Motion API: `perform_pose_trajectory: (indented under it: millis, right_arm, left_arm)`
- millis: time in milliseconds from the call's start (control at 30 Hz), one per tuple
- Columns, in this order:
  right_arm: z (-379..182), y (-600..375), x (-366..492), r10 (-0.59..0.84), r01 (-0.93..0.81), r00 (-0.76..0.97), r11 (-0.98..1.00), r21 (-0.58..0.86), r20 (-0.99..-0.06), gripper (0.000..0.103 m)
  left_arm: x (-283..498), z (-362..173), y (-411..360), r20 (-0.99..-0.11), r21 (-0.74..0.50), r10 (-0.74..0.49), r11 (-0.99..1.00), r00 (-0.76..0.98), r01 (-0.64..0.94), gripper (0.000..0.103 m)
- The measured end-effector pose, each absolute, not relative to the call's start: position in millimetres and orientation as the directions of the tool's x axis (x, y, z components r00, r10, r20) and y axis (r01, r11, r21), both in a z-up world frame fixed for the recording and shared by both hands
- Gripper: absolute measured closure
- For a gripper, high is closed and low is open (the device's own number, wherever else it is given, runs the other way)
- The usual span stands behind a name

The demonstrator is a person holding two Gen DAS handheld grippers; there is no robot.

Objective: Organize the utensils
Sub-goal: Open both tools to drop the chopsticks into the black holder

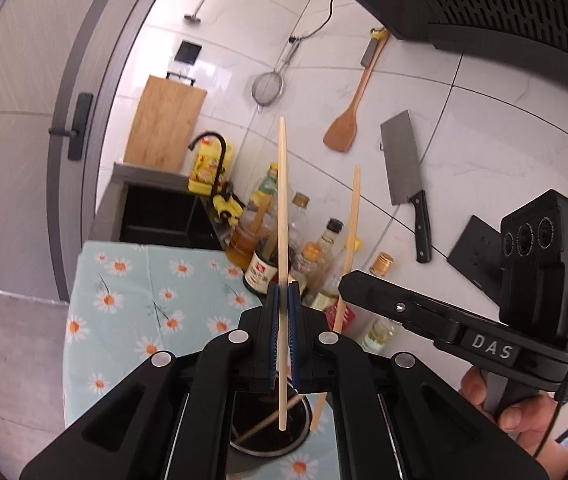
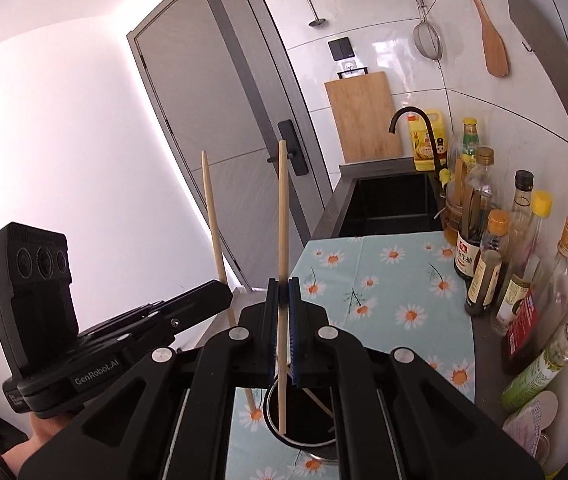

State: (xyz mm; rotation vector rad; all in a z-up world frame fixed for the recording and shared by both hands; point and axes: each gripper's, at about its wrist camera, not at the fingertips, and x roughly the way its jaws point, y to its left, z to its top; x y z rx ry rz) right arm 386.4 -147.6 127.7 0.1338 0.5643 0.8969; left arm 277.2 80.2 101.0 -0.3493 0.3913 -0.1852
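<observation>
We are clamping one chopstick (image 1: 282, 216) upright in the left hand-held gripper (image 1: 282, 300) | another chopstick (image 2: 282, 220) in the right hand-held gripper (image 2: 282, 296) | both hanging over the holder cup (image 2: 302, 420) on the desk (image 2: 396, 280), likely for dropping in.

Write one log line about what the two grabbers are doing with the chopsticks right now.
left gripper: shut on chopstick, upright | right gripper: shut on second chopstick, upright | both above metal cup | cup holds one chopstick

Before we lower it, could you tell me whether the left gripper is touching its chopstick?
Touching: in the left wrist view, the left gripper is shut on the chopstick, its blue pads pressed against both sides.
</observation>
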Motion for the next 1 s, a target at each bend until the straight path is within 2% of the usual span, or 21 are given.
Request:
perform_pose_trajectory:
  millis: [100,267,300,367,867,1000]
  right_arm:
    - [125,-147,392,0.762,-0.695,0.510,0.638,0.330,-0.398,0.097]
    - [111,-145,402,0.758,-0.673,0.492,0.643,0.364,-0.428,0.094]
    - [106,-145,405,0.759,-0.669,0.477,0.640,0.378,-0.443,0.080]
    - [100,-145,406,0.761,-0.665,0.466,0.638,0.389,-0.451,0.068]
    - [113,-156,377,0.744,-0.666,0.495,0.657,0.354,-0.449,0.068]
    - [117,-160,367,0.757,-0.665,0.462,0.640,0.384,-0.462,0.068]
  left_arm:
    - [282,98,78,-0.327,-0.352,-0.241,0.928,0.914,0.119,0.099]
    - [288,85,79,-0.361,-0.358,-0.243,0.928,0.900,0.107,0.098]
    - [289,81,80,-0.372,-0.365,-0.248,0.925,0.894,0.105,0.098]
    - [290,76,84,-0.393,-0.374,-0.244,0.923,0.887,0.088,0.098]
    - [271,81,90,-0.413,-0.399,-0.268,0.912,0.871,0.091,0.098]
    - [261,92,84,-0.412,-0.382,-0.264,0.919,0.872,0.098,0.097]
